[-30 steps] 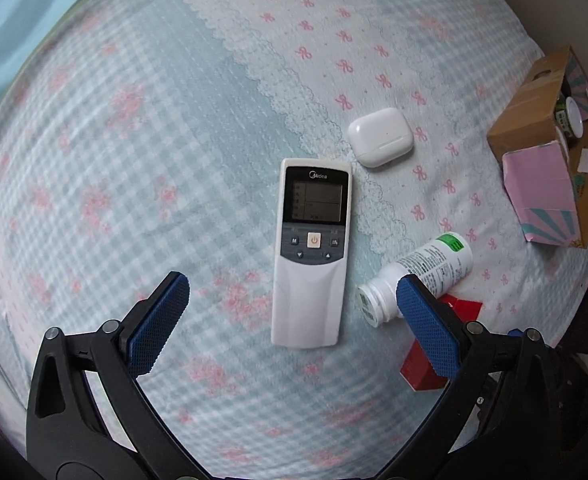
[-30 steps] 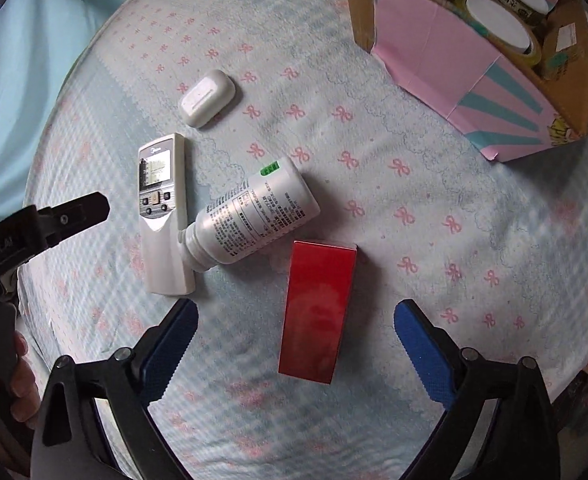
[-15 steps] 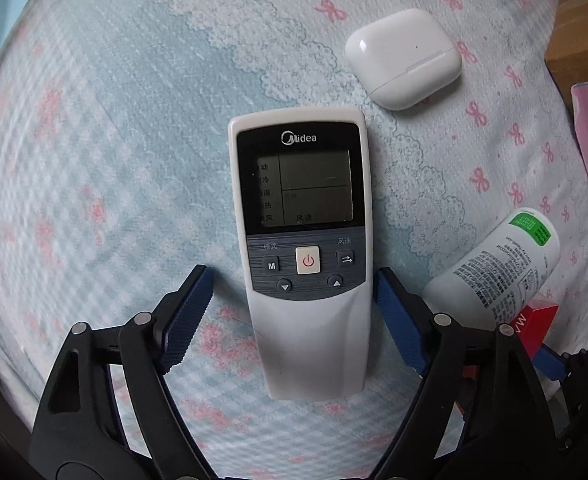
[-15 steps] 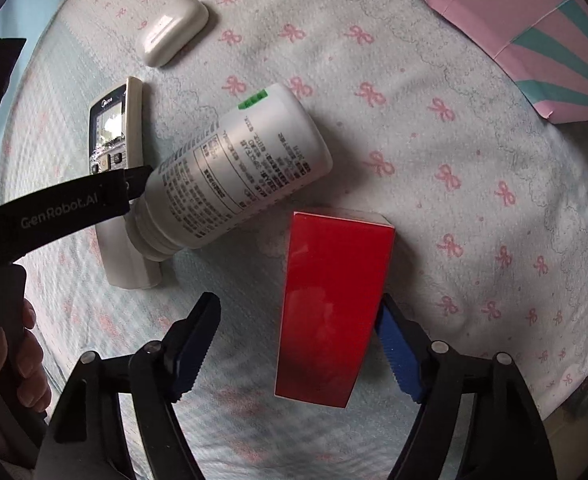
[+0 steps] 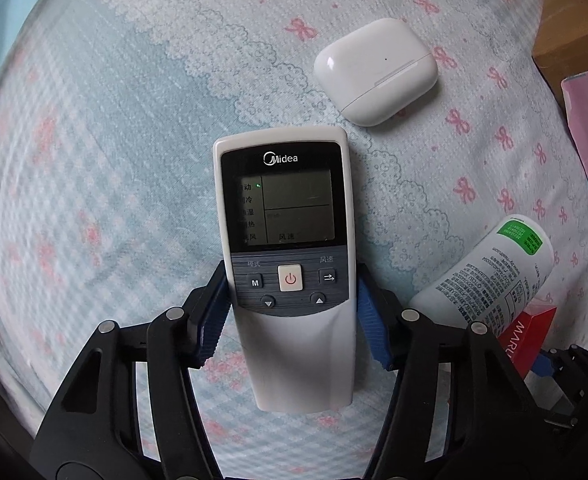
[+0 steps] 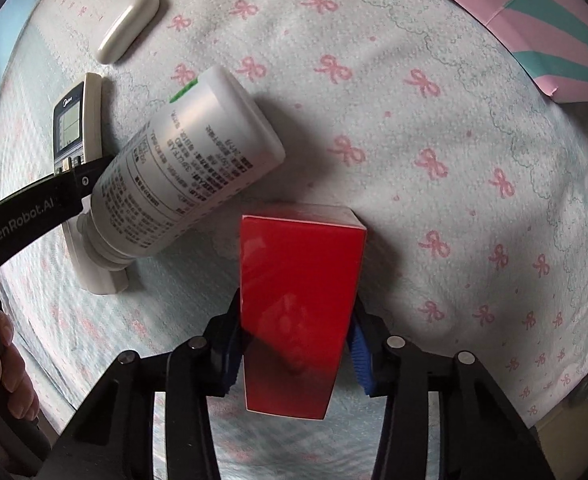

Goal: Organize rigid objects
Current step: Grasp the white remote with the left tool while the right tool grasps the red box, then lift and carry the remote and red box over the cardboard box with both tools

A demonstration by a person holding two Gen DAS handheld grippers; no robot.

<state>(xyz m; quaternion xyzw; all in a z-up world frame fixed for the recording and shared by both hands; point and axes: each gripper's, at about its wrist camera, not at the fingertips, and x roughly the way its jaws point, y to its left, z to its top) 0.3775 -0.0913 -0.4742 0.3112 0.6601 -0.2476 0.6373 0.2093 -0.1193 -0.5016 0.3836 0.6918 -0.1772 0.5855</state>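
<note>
Remote (image 5: pixel 289 272) lengthwise in left tool (image 5: pixel 291 320), screen forward

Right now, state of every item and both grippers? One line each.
left gripper: shut on remote
right gripper: shut on red box
remote: face up, clamped at its sides
red box: gripped at its sides
white bottle: lying on its side, capped, free
earbud case: lid closed, lying free on the cloth
pink box: lying at the edge of view

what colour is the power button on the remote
White with a red power symbol, on the white Midea remote control; clearest in the left wrist view.
</note>
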